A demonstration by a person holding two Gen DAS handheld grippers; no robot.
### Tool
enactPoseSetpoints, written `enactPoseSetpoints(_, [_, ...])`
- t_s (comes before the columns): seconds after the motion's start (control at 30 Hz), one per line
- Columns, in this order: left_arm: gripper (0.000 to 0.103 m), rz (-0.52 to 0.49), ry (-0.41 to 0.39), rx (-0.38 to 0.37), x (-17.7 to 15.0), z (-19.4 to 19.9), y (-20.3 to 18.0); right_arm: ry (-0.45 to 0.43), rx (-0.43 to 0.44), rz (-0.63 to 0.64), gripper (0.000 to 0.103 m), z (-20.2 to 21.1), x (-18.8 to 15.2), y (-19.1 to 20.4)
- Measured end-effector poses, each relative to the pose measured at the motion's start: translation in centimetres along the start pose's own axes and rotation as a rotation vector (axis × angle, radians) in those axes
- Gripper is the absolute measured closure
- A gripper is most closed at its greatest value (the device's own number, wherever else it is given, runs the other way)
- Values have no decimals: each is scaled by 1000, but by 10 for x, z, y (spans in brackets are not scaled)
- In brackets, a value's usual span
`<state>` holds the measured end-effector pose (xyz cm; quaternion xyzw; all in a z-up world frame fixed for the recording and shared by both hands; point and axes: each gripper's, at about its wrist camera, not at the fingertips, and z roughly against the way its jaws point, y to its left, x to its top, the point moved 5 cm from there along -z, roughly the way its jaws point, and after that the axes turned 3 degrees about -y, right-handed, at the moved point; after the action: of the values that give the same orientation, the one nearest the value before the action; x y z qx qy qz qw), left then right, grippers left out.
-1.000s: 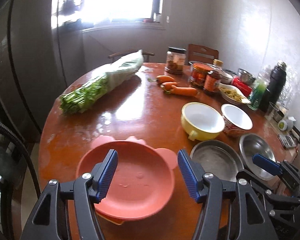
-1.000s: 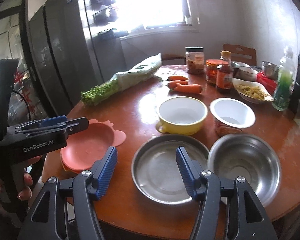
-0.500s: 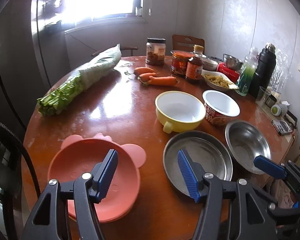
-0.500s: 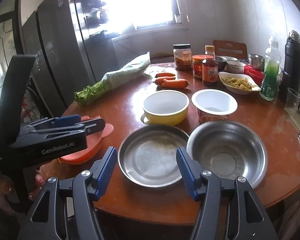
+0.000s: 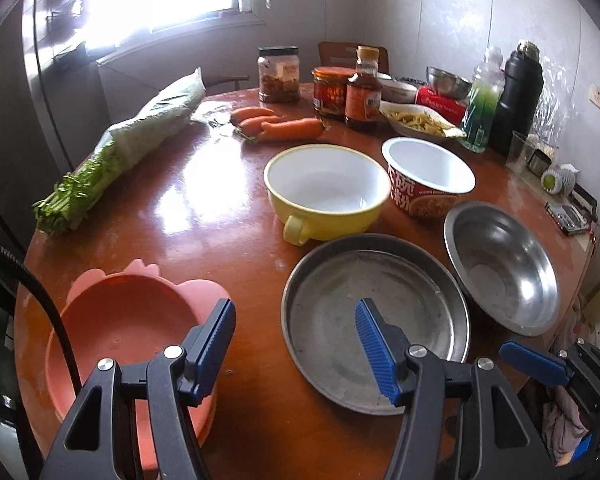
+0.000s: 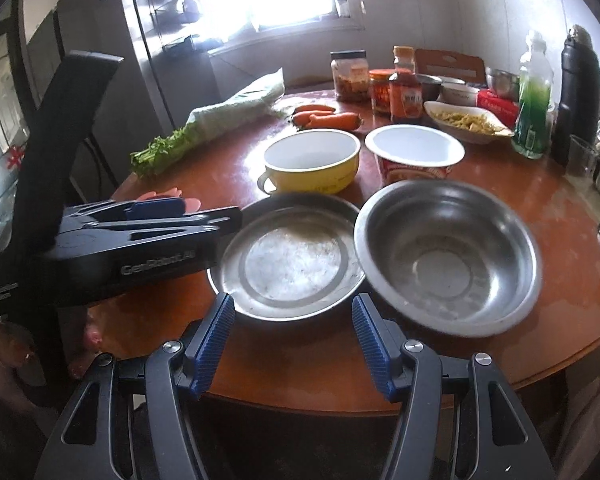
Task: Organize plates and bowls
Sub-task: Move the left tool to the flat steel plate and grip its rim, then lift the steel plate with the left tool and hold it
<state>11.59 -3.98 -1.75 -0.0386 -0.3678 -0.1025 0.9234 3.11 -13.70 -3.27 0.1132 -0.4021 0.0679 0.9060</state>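
Pink plastic bowl (image 5: 128,328) sits beneath the left finger of the left gripper (image 5: 296,344), jaws apart and empty above the wooden table (image 5: 204,208). Beyond its right finger lies a steel plate (image 5: 364,304). Right gripper (image 6: 292,328), also spread and empty, hovers near the plate, a steel bowl (image 6: 444,256) just right.

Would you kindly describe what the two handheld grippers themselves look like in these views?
Both grippers, left and right, have black skeletal plastic frames with triangular cut-outs, silver pivot screws and ribbed blue finger pads. Grey "GenRobot.AI" lettering runs along the left gripper's side in the right wrist view. A black cable loops beside the left one.
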Motion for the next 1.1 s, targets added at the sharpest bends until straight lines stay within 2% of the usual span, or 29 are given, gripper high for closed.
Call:
enactPoseSetpoints(0.4, [41,-29,44,-3,3,-30,-7,36,-10,-44,40,-29,-3,-14])
enactPoseSetpoints(0.57, [41,-51,63,-4,4,-42,-14,29,-20,-41,48,-35,-1,-18])
enactPoseSetpoints(0.7, [47,-60,74,-7,3,-48,-18,20,-27,-29,51,-37,0,-19])
enactPoseSetpoints(1.1, [48,-73,81,-4,3,-59,-20,23,-66,-25,52,-42,1,-17])
